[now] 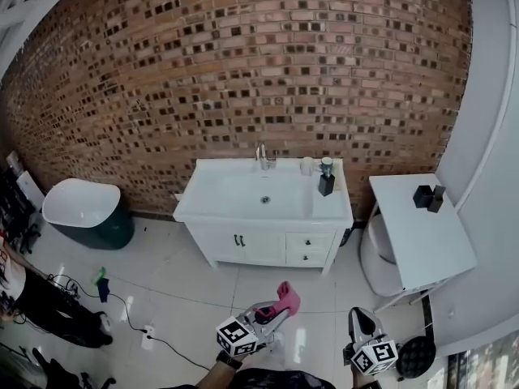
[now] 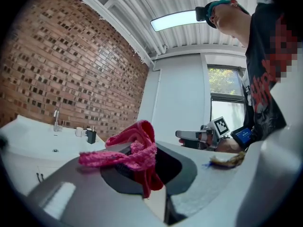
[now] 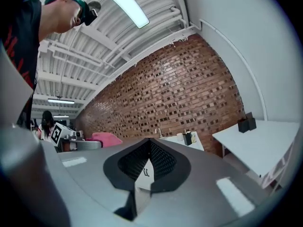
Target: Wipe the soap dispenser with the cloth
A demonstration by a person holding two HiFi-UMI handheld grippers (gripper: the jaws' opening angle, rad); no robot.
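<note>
The soap dispenser (image 1: 326,178) stands at the back right of the white counter (image 1: 259,215), mid frame in the head view and well apart from both grippers at the bottom edge. I judge this to be the approach: the pink cloth (image 2: 135,148) is pinched in the left gripper (image 1: 274,310), and wiping has not yet begun. Next I'd need to cross the floor and lay the cloth against the dispenser. The right gripper (image 3: 149,168) is pressed together with nothing in it. Only its own view shows that, and only the head view shows the gap.
</note>
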